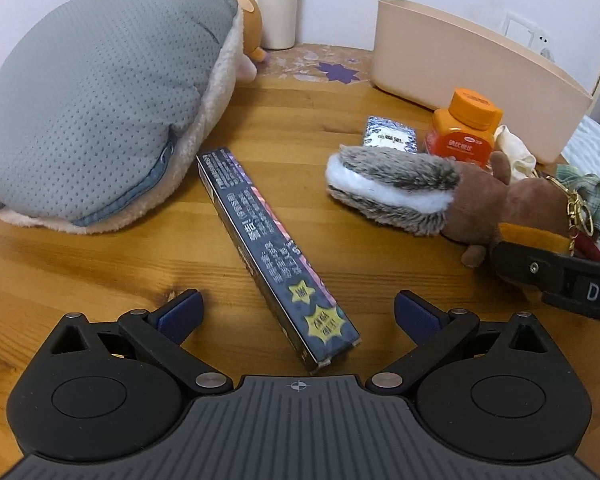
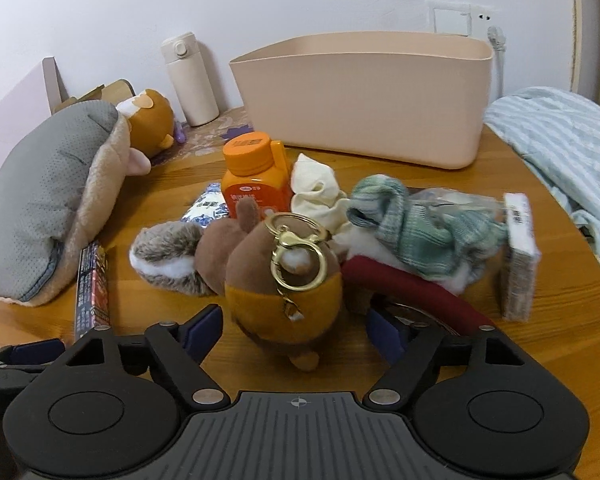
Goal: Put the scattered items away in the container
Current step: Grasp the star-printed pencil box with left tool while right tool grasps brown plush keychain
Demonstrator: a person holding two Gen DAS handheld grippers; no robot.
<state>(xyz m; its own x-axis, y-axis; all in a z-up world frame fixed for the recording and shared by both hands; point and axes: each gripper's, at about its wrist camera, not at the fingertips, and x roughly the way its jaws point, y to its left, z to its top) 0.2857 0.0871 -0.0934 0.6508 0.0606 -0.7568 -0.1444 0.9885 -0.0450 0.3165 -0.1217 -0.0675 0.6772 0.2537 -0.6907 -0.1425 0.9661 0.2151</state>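
Toys and small things lie all over the round wooden table (image 1: 100, 264). The left gripper (image 1: 298, 312) has its two blue fingers (image 1: 182, 314) spread wide apart, holding nothing, and the near end of a long dark box (image 1: 276, 256) lies flat on the wood between them without touching them. The right gripper (image 2: 294, 330) is spread wide too, with its fingers on each side of a brown squirrel toy (image 2: 284, 280) but not squeezing it. The squirrel toy lies on the table with a gold ring clip (image 2: 298, 252) on top and its fluffy gray tail (image 2: 168, 258) pointing to the left. Just behind it stands an orange bottle (image 2: 256, 176) with a small shiny packet (image 2: 206, 206) beside it. To the right sit a cream cloth (image 2: 316, 192), a green striped sock (image 2: 412, 228) and a little pack of tissues (image 2: 520, 256) standing on its side. The big pink container (image 2: 364, 100) waits at the back of the table, near the wall. A gray pillow toy (image 1: 88, 104) lies on the left, and a cream flask (image 2: 190, 80) stands behind it.
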